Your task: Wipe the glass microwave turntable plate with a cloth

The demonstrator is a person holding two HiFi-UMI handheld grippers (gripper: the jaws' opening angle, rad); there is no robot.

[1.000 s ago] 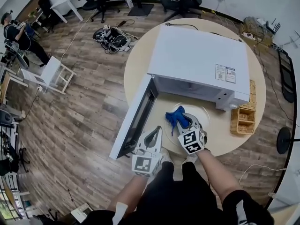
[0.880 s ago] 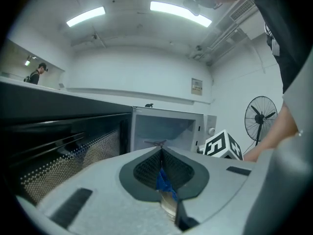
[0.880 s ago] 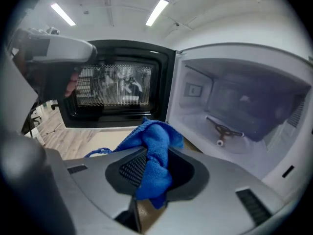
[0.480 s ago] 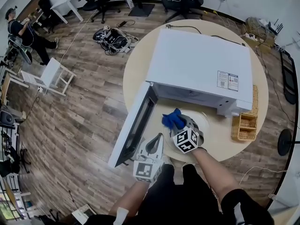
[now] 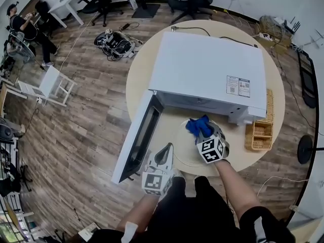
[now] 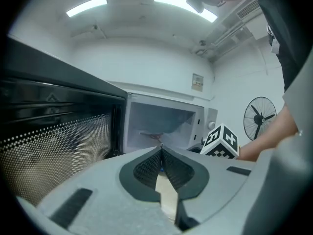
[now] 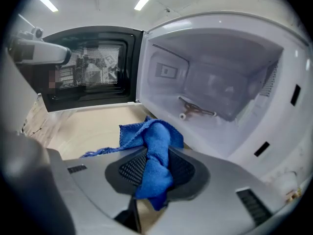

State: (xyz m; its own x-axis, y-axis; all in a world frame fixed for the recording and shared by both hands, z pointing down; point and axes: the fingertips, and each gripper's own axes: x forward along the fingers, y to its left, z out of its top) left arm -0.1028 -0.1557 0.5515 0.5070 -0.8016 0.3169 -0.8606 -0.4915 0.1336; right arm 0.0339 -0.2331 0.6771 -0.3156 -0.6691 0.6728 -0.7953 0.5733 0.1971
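The clear glass turntable plate [image 5: 183, 148] lies flat on the round table in front of the open microwave [image 5: 207, 72]; in the right gripper view the plate [image 7: 90, 131] is only a faint sheen. My right gripper [image 5: 201, 129] is over the plate's far part, shut on a bunched blue cloth [image 5: 197, 124]. The cloth [image 7: 155, 148] hangs from the right gripper [image 7: 156, 156] down toward the plate. My left gripper [image 5: 168, 147] is at the plate's near-left edge, beside the door, shut and holding nothing; it [image 6: 161, 150] faces the cavity.
The microwave door [image 5: 136, 135] swings open to the left, past the table edge. Inside the empty cavity sits the roller ring [image 7: 195, 110]. A wicker basket [image 5: 255, 130] stands at the table's right. A person [image 5: 23, 24] and office chairs are far off.
My right gripper has carried the cloth from the plate's left part rightward and toward the microwave mouth. The left gripper has stayed about where it was.
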